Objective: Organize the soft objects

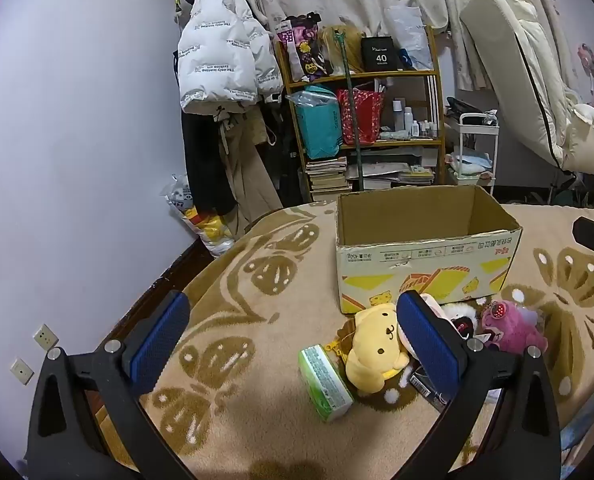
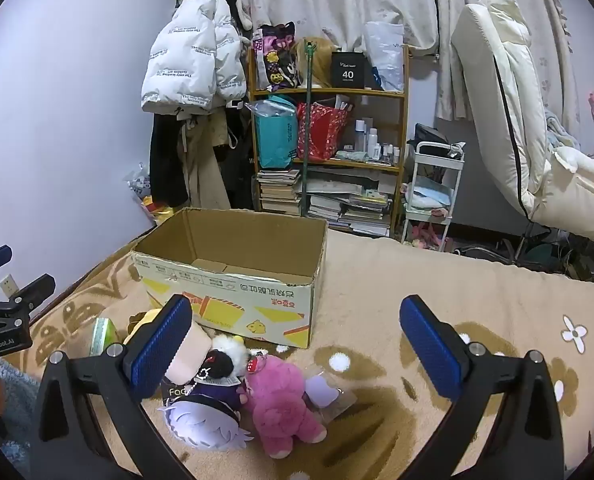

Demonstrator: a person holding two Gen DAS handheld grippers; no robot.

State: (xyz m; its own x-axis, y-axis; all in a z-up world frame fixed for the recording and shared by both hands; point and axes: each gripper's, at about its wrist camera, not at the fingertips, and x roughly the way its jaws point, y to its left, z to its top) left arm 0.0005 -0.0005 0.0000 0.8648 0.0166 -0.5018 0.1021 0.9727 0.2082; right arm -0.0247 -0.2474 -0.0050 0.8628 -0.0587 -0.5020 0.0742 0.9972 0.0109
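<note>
An open, empty cardboard box (image 1: 425,264) stands on the patterned blanket; it also shows in the right wrist view (image 2: 233,280). In front of it lie a yellow dog plush (image 1: 373,352), a green-white packet (image 1: 325,380), a pink bear plush (image 1: 513,330) and a dark doll with white hair (image 2: 209,404). The pink bear (image 2: 281,404) lies low in the right wrist view. My left gripper (image 1: 293,340) is open and empty, above the blanket left of the plush pile. My right gripper (image 2: 297,348) is open and empty, above the pink bear.
A wooden shelf (image 1: 361,112) with bags and books, a white trolley (image 2: 433,188) and a hanging white jacket (image 1: 221,56) stand behind the bed. A folded cream mattress (image 2: 517,112) leans at the right. The left gripper's body (image 2: 5,312) shows at the right view's left edge.
</note>
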